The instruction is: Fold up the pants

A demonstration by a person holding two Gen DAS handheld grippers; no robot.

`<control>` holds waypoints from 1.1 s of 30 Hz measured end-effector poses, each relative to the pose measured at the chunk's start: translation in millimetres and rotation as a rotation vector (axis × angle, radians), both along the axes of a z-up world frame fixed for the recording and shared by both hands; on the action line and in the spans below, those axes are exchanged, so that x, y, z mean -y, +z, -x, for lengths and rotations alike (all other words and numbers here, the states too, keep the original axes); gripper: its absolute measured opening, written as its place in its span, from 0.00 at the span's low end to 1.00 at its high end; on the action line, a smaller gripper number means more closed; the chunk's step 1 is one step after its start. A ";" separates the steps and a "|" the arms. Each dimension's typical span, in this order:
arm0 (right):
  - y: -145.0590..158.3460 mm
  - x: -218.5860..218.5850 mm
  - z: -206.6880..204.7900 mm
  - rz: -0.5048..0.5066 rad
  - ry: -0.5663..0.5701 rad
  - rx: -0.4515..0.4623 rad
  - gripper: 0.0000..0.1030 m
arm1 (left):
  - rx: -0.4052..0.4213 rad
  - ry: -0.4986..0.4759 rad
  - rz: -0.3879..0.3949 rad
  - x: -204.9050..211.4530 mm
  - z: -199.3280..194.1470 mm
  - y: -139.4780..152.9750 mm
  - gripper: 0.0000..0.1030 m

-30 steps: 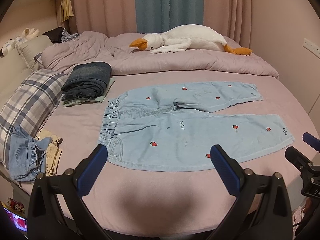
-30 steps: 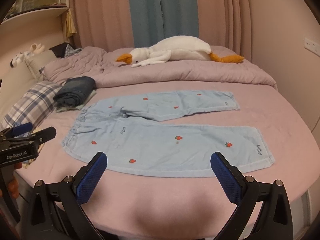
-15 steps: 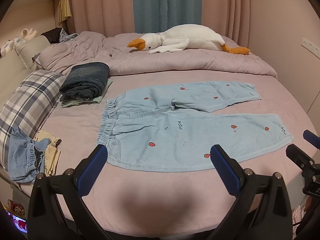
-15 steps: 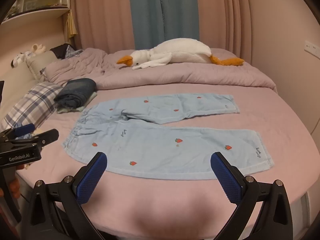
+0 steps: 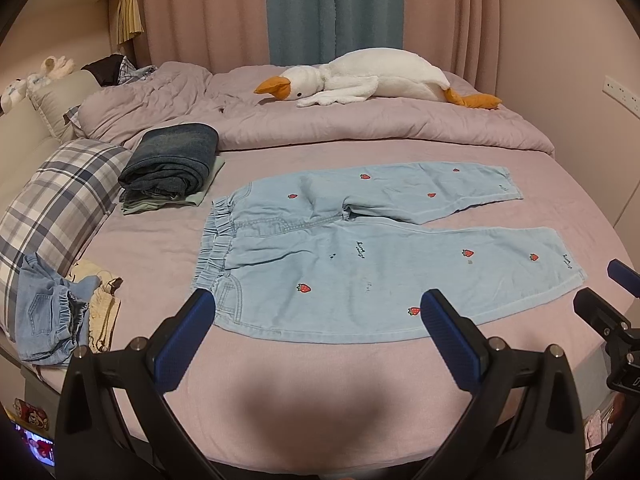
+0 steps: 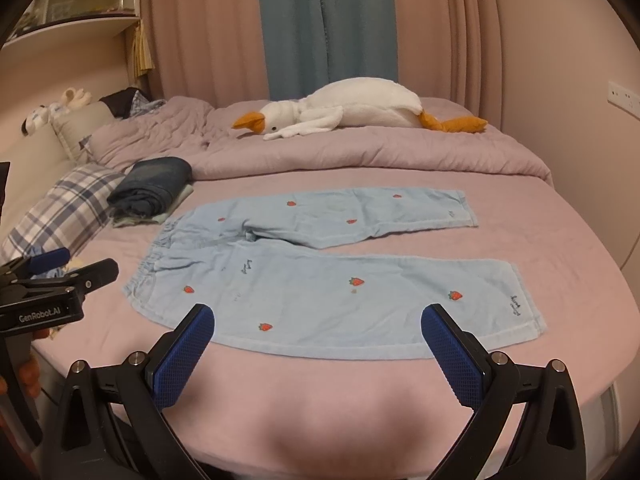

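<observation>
Both grippers, left gripper [image 5: 314,322] and right gripper [image 6: 318,338], gape wide and empty, ribbed blue pads low in frame, before light-blue strawberry-print pants [image 5: 384,252] lying flat mid-frame on the pink bed [image 5: 160,240].

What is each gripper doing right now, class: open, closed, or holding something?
Left gripper: open, holding nothing, above the near edge of the pants.
Right gripper: open, holding nothing.

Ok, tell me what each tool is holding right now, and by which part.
Nothing is held. The left tool and right tool are both open above the bed, short of the light blue strawberry pants.
</observation>
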State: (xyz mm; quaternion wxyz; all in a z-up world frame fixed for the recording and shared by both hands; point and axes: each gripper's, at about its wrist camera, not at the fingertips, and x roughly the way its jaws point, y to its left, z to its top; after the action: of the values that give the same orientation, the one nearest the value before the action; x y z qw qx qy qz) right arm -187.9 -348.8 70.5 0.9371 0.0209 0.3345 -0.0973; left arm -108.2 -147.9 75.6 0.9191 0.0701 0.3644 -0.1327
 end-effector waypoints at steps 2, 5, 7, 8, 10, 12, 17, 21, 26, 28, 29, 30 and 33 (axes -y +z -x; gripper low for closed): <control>0.1 0.2 -0.2 -0.002 0.001 0.000 1.00 | -0.001 -0.001 0.000 0.1 -0.2 0.0 1.00; -0.2 0.1 -0.1 -0.001 0.000 0.000 1.00 | -0.001 -0.002 0.000 0.1 -0.1 -0.5 1.00; 0.7 0.6 -0.4 -0.003 -0.002 0.000 1.00 | -0.002 -0.003 -0.001 0.3 -1.2 -1.4 1.00; 1.3 0.9 -0.4 -0.003 -0.003 0.000 1.00 | -0.001 -0.003 -0.001 0.4 -0.2 -1.5 1.00; 1.7 1.1 -0.4 -0.004 -0.003 0.000 1.00 | -0.001 -0.004 -0.001 0.0 -0.3 -1.9 1.00; 1.6 1.2 -0.3 -0.004 -0.003 0.000 1.00 | 0.000 -0.005 -0.002 0.5 0.0 -2.6 1.00; 1.8 2.1 0.0 -0.006 -0.004 0.000 1.00 | 0.000 -0.008 -0.004 3.3 -0.3 -4.0 1.00; 1.9 2.5 0.2 -0.005 -0.004 0.000 1.00 | -0.001 -0.015 -0.006 4.5 0.8 -6.8 1.00; 2.0 3.3 0.7 -0.004 -0.006 -0.001 1.00 | -0.003 -0.019 -0.005 4.3 2.3 -8.7 1.00; 2.1 3.5 0.6 -0.007 -0.006 -0.001 1.00 | -0.003 -0.019 -0.005 4.2 2.3 -8.9 1.00; 1.9 3.4 0.6 -0.006 -0.006 -0.002 1.00 | -0.004 -0.019 -0.005 4.4 2.0 -9.5 1.00; 1.8 3.4 0.6 -0.004 -0.005 -0.002 1.00 | -0.005 -0.021 -0.003 3.7 2.7 -10.0 1.00; 1.2 3.7 0.7 -0.001 -0.006 -0.005 1.00 | -0.012 -0.023 -0.005 5.4 2.1 -12.5 1.00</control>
State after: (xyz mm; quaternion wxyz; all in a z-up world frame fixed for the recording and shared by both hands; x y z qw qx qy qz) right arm -188.7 -352.5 71.8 0.9360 0.0223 0.3367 -0.0998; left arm -110.3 -153.3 63.1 0.9151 0.0759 0.3695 -0.1425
